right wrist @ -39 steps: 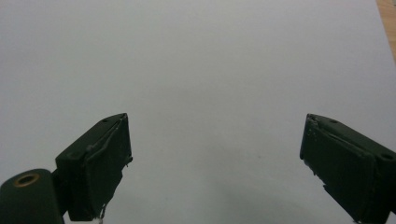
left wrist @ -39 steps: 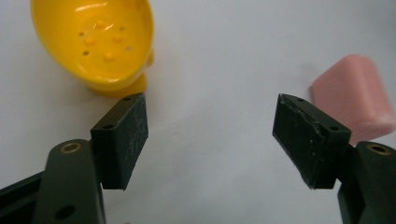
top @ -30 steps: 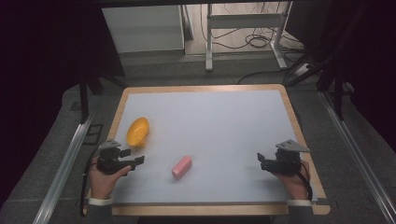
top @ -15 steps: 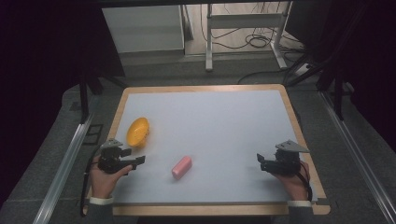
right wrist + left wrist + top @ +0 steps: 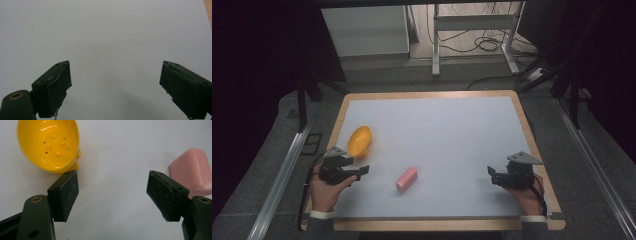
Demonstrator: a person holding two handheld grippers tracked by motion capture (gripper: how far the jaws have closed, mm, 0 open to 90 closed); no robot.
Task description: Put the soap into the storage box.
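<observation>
The left gripper (image 5: 112,192) is held spread near the table's (image 5: 452,130) left edge, between yellow dish (image 5: 48,145) and pink soap (image 5: 193,173). The right gripper (image 5: 115,87) is held spread near the right edge.

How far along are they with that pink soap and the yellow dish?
Barely begun, it seems. The pink soap lies on the table, apart from the yellow dish, which holds nothing. The left gripper is open between the two, holding nothing; the right gripper is open over bare table. Grasping the soap and probably placing it in the dish remain.
</observation>
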